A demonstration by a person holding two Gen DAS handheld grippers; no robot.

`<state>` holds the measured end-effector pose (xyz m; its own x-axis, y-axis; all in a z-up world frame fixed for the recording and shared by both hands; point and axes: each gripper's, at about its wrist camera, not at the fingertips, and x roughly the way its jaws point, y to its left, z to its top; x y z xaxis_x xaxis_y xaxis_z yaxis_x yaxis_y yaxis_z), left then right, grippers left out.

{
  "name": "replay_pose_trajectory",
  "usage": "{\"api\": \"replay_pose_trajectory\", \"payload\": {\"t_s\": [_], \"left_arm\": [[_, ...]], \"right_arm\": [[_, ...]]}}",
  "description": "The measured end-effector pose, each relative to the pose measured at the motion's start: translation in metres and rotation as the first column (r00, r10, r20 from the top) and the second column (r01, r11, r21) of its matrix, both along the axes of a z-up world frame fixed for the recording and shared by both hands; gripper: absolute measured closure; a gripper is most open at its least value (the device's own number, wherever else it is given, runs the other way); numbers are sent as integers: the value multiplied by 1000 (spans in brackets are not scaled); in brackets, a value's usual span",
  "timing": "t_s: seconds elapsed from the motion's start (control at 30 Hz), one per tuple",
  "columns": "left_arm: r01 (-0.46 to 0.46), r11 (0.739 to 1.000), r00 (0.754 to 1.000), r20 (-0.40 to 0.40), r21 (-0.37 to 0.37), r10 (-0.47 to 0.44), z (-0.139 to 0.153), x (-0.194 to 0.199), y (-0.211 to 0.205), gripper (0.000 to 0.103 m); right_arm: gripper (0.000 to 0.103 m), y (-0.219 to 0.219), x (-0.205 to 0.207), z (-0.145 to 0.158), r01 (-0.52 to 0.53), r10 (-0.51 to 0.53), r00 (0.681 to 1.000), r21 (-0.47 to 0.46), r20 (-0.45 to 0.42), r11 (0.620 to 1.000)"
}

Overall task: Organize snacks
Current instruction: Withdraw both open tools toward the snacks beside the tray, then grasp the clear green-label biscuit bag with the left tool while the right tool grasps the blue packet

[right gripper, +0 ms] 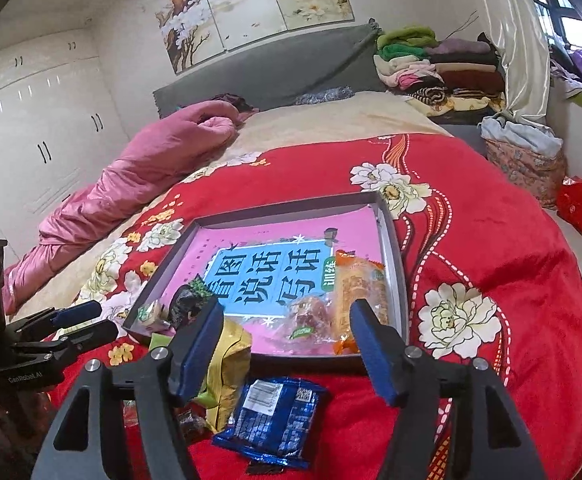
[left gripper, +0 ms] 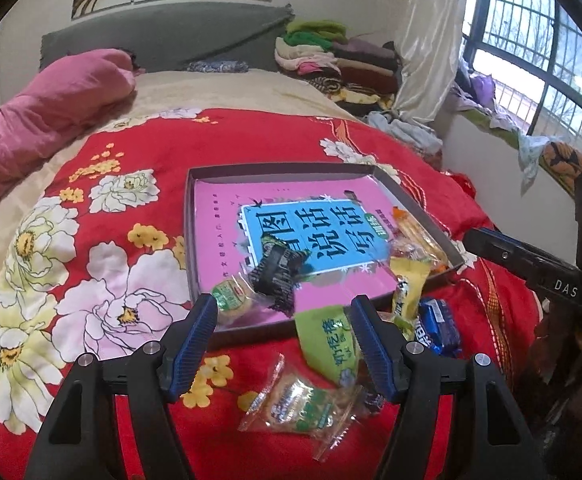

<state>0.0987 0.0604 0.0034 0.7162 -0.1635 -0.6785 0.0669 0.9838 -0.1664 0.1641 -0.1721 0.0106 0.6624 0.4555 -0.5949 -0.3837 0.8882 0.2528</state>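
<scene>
Red floral bedspread (left gripper: 251, 152) is where most snacks lie, just short of the shallow box (left gripper: 189, 240). Left gripper (left gripper: 283, 322) is spread and empty; the green packet (left gripper: 327, 344) sits right between its fingers, long axis pointing away. Right gripper (right gripper: 287, 326), also spread and empty, has the blue packet (right gripper: 275, 420) just under it. The packet labels are too blurry to read.

Colours and patterns, bed with snack tray

Bedspread (left gripper: 171, 152): red, white and yellow peonies. Tray (right gripper: 395, 248): grey rim; book (right gripper: 251, 240) inside was pink with a blue panel, black characters. Wrappers: black (left gripper: 277, 270), yellow (right gripper: 229, 360), light green (left gripper: 327, 344), dark blue (right gripper: 275, 412), orange (right gripper: 361, 284). Quilt (right gripper: 139, 172): pink. Gripper pads (left gripper: 199, 340): blue.
</scene>
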Motion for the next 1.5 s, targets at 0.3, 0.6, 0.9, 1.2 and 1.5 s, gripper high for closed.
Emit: {"api": "replay_pose_trajectory", "payload": {"t_s": [0.3,0.6,0.9,1.2,1.5], "left_arm": [[-1,1000,1000,-26,-15,0,-2,-6,5,32],[12,1000,998,-61,-14,-13,-8,-16,8,32],[61,997,991,-117,-39,-65,-19,-21,1,32],[78,996,983,-159,-53,-86,-28,-19,0,32],[120,993,975,-184,-23,-122,-36,-17,-8,32]], "right_arm": [[37,-1,-11,0,-7,7,1000,-7,-14,1000],[36,-4,-18,0,-12,12,1000,-7,-29,1000],[36,-5,-24,-7,-16,15,997,-17,-70,1000],[36,3,-29,-25,-43,35,989,-49,-146,998],[36,20,-25,-49,-61,37,978,-113,-204,992]]}}
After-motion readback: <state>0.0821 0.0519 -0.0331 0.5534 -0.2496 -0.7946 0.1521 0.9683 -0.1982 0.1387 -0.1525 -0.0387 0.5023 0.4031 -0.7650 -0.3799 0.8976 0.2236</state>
